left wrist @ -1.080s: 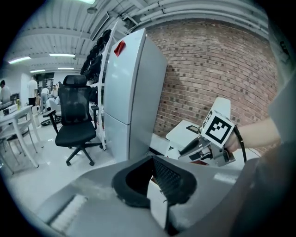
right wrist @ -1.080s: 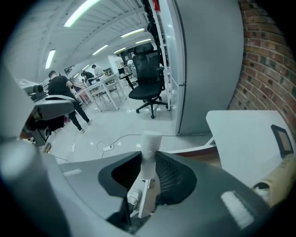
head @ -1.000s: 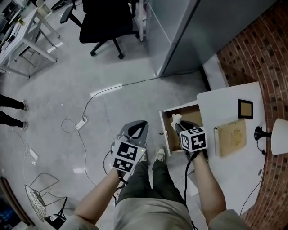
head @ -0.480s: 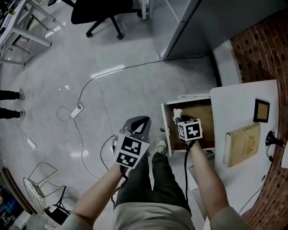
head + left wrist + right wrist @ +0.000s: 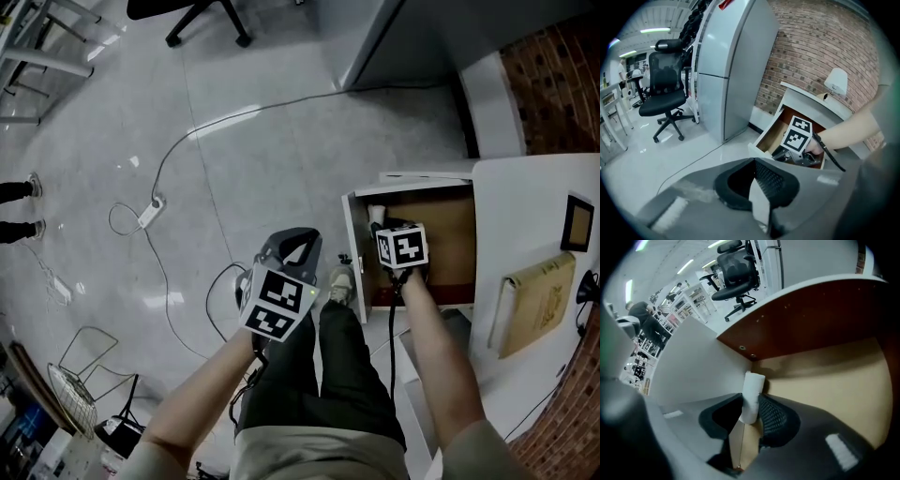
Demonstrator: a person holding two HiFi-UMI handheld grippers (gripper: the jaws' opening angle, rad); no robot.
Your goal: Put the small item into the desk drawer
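Observation:
A small white cylindrical item [image 5: 751, 397] stands between the pads of my right gripper [image 5: 751, 404], down in the front left corner of the open desk drawer [image 5: 825, 380]. The jaws are opening, and both pads still touch the item's sides. From the head view the right gripper [image 5: 379, 223] reaches into the drawer [image 5: 357, 272], with the white item [image 5: 377, 213] just showing at its tip. My left gripper [image 5: 298, 236] hangs over the floor left of the drawer, shut and holding nothing. The left gripper view shows the drawer [image 5: 765, 135] and the right gripper's marker cube [image 5: 798, 134].
The white desk top [image 5: 525, 187] carries a tan book [image 5: 539, 300] and a small picture frame [image 5: 578, 222]. A power strip [image 5: 148, 213] with its cable lies on the grey floor. A wire basket [image 5: 80, 394] sits lower left. A grey cabinet [image 5: 731, 70] and office chair [image 5: 665, 89] stand behind.
The right gripper has gone deeper into the drawer with the white item. The head view has shifted, so the desk and drawer sit further right and lower. The left gripper has stayed put.

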